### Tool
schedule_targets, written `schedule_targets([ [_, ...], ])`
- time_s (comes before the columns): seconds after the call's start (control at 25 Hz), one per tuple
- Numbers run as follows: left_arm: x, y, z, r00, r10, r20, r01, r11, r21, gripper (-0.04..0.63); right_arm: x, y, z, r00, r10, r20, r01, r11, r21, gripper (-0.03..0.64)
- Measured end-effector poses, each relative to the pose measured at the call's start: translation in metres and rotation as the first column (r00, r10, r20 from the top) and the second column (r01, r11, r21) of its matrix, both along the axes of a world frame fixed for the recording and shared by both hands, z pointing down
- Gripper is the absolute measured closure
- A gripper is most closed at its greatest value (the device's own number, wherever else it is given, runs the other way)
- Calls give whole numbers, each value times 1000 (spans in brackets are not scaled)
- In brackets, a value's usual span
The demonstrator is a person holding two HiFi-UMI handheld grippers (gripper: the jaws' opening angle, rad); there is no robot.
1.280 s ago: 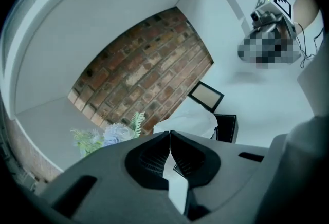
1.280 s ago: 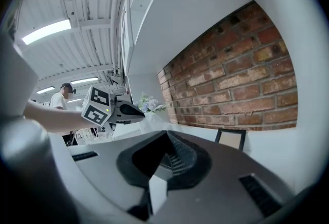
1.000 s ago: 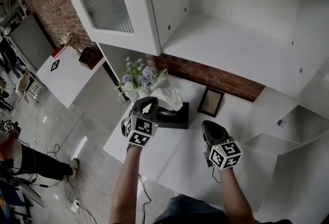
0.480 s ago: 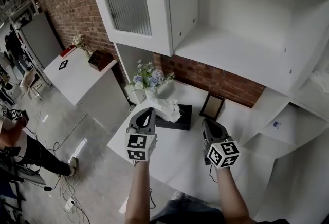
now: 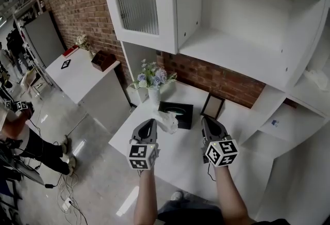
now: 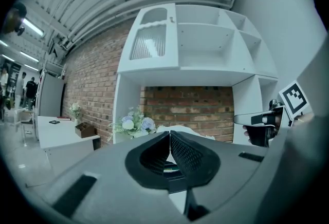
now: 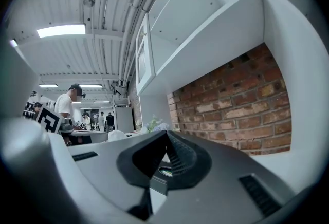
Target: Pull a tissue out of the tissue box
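Note:
The black tissue box [image 5: 178, 110] lies on the white desk [image 5: 180, 151] by the brick wall. Its oval slot shows, with nothing standing out of it. A crumpled white tissue [image 5: 166, 122] hangs just in front of the box, pinched at the tip of my left gripper [image 5: 150, 124], which is shut on it. In the left gripper view the jaws meet [image 6: 169, 134] and the tissue [image 6: 180, 129] bulges white behind them. My right gripper [image 5: 207, 121] hovers to the right of the box, shut with nothing in it [image 7: 165, 134].
A vase of flowers [image 5: 153, 80] stands left of the box and a small picture frame [image 5: 212, 107] to its right. White shelving [image 5: 232, 53] overhangs the desk. A side table [image 5: 77, 71] with a brown box, a person [image 5: 20, 131] and floor cables are at the left.
My left gripper has drawn back from the box towards me, and the tissue has come out of the slot with it. The right gripper has risen slightly.

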State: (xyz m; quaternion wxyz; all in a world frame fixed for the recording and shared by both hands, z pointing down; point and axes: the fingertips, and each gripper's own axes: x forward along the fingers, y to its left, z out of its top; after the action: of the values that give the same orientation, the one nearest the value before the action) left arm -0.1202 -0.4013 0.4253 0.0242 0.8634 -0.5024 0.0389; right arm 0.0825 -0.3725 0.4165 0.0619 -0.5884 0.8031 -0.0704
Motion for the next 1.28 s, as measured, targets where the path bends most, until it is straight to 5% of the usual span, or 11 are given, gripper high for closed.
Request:
schedule_targets([
  [1.28, 5, -7, 12, 1000, 17, -8, -17, 999, -31, 581, -1, -4, 20, 999, 10, -45, -13, 998, -59, 618],
])
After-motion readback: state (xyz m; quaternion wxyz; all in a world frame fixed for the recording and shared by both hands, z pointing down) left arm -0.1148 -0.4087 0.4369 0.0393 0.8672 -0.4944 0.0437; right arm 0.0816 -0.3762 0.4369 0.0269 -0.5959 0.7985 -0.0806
